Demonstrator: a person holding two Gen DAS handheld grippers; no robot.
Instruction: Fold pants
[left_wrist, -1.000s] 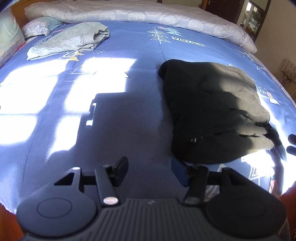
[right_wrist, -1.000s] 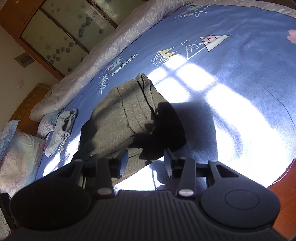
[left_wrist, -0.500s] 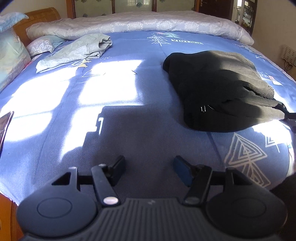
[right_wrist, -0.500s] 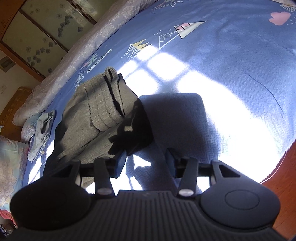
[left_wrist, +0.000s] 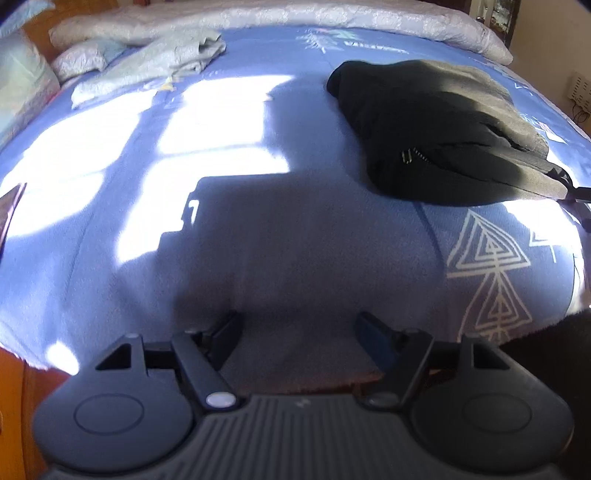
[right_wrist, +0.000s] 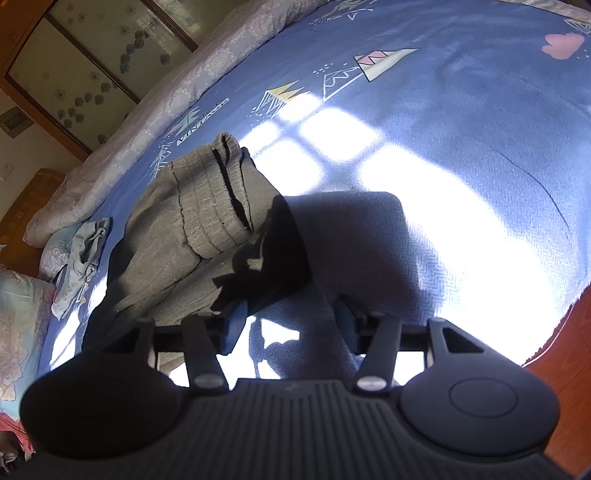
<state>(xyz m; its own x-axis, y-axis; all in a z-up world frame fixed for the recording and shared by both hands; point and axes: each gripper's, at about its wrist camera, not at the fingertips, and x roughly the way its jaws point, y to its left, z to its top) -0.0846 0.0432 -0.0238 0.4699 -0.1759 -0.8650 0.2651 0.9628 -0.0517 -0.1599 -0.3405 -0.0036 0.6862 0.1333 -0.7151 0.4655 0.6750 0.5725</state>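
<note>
Pants made of soft grey knit cloth (right_wrist: 207, 221) lie in a folded bundle on the blue bed sheet with little triangle trees drawn on it (left_wrist: 295, 258). In the right wrist view the bundle is thick, with several layers piled up, and the ribbed waistband (right_wrist: 221, 192) sits on top with its edges curling. One half is in bright sun and the near half is in dark shadow. In the left wrist view the same pants (left_wrist: 443, 133) look almost black, off to the right and farther back on the bed.

Closest to the left camera, the left gripper (left_wrist: 299, 334) hangs over the near edge of the bed. Its two fingers are spread wide apart, with only bare sheet between them. It holds nothing and is well apart from the pants.

The right gripper (right_wrist: 288, 325) is also spread wide and holds nothing. Its left finger (right_wrist: 232, 325) is just beside the near edge of the pants; I cannot tell if it touches them.

Farther back, a crumpled pale green cloth (left_wrist: 162, 62) lies on the sheet. Behind it, a long rolled light grey quilt (left_wrist: 258, 18) runs along the far side of the bed.
</note>
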